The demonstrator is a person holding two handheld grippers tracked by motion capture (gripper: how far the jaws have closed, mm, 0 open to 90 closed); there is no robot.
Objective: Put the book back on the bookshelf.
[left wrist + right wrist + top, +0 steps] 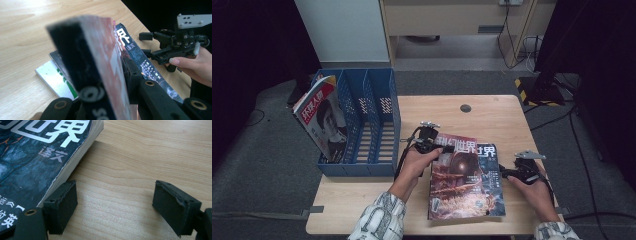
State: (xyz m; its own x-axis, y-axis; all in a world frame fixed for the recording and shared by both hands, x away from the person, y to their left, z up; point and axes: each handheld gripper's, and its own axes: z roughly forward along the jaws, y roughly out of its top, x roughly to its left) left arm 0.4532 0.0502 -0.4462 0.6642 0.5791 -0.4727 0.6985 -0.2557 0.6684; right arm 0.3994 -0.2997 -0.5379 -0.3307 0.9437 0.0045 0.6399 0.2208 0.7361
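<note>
A red-covered magazine [457,175] lies tilted on top of a dark blue magazine [493,167] on the wooden table [492,112]. My left gripper [443,148] is shut on the red magazine's upper left edge. In the left gripper view that magazine [100,50] stands edge-on between the jaws, raised off the blue one [140,57] and a white-and-green book [55,80] beneath. My right gripper [505,172] is open, low over the table by the blue magazine's right edge. In its own view the right gripper [115,205] holds nothing, one finger [61,205] next to the blue magazine [30,157].
A blue file rack [384,100] with three slots stands at the table's left edge. A magazine with a red cover [322,120] leans in its leftmost slot. A round cable hole [465,108] sits near the table's far edge.
</note>
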